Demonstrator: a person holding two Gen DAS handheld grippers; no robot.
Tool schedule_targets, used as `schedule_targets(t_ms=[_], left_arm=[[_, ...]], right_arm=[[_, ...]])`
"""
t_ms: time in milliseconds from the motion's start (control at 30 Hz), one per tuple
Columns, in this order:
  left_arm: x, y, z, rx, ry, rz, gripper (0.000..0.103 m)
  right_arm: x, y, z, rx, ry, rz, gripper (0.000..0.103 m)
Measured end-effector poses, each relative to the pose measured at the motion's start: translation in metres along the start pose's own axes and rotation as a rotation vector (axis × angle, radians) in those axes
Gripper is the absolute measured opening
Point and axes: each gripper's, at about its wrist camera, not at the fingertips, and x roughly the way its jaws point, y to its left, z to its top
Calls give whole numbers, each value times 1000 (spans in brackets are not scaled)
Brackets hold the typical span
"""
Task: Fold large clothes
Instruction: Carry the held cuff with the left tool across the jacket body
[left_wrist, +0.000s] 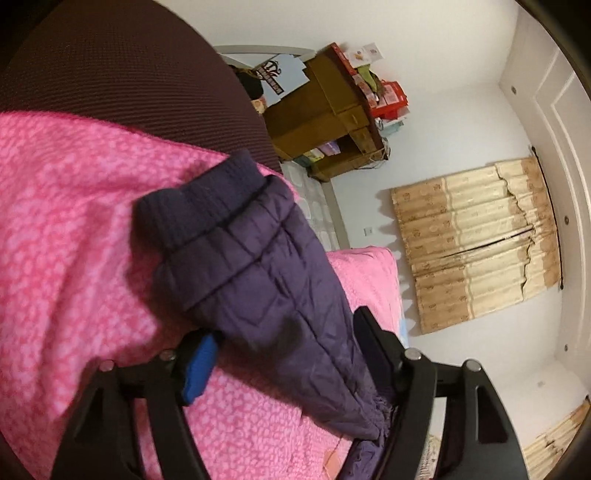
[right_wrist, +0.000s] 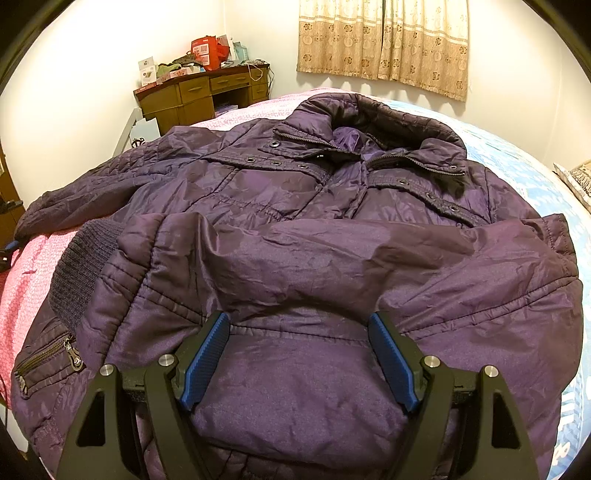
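Judging by its padded, quilted shell, the purple jacket (right_wrist: 295, 206) looked bulky but light, soft enough to bend anywhere yet springy enough to puff back out of a crease. It lay front-up across the bed, on the pink blanket (right_wrist: 26, 280) and partly on the blue cover (right_wrist: 524, 173), collar toward the curtains (right_wrist: 384, 40) and desk (right_wrist: 199, 92). One sleeve (right_wrist: 280, 254) was already laid across the chest, its ribbed cuff (right_wrist: 74, 266) pointing to the left of that view. Your right gripper (right_wrist: 299, 354) hovered low over the hem region with its jaws spread wide and nothing between the blue pads (right_wrist: 203, 362). Your left gripper (left_wrist: 291, 354) straddled the other sleeve (left_wrist: 266, 258) below its knit cuff (left_wrist: 199, 199); one pad was hidden behind the cloth, so you could not tell from that view whether the jaws had closed on it. The shiny fabric probably slid easily, so you were better off pinching a thick fold near a stitched seam or the ribbed knit than a single slick layer, and lifting slowly so the padding did not drag.
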Motion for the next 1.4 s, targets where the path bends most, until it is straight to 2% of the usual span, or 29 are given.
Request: schedule_targets(t_ms=[133,167,200,233,300,533,700,867,967,1067,1167,1267,1400], left_arm=[[11,-1,5,-3,1,12,70],[11,-3,4,7,-1,11,63],[9,-5,4,35,-17,23,19],[8,-8,4,76,-17,18,3],[-2,-19,4,163,-54,18,4],[-30,-64,1,280,-133,-53,4],[-44,-134,2,426,-177,-174,4],[-45,-204,-15,560,-170,-280,4],[-44,-242,-39,656,-156,-333,4],[-40,-272,-68,750,-131,-376,4],[-33,-298,-103,837,-87,-425,4],[-24,-318,-146,917,-38,-466,4],[-4,-334,-215,1045,34,-481,4]], right_arm=[[0,0,-1,1,0,1,79],[0,0,0,1,0,2,79],[0,0,-1,1,0,1,79],[0,0,0,1,0,1,79],[0,0,0,1,-1,1,79],[0,0,-1,3,-3,1,79],[1,0,3,5,-6,2,79],[0,1,2,6,-7,2,79],[-2,1,5,6,-21,6,79],[-15,-9,12,64,-32,96,79],[-43,-24,15,137,-113,149,79],[-63,-39,9,182,-178,104,80],[-80,-61,-8,280,-239,71,80]])
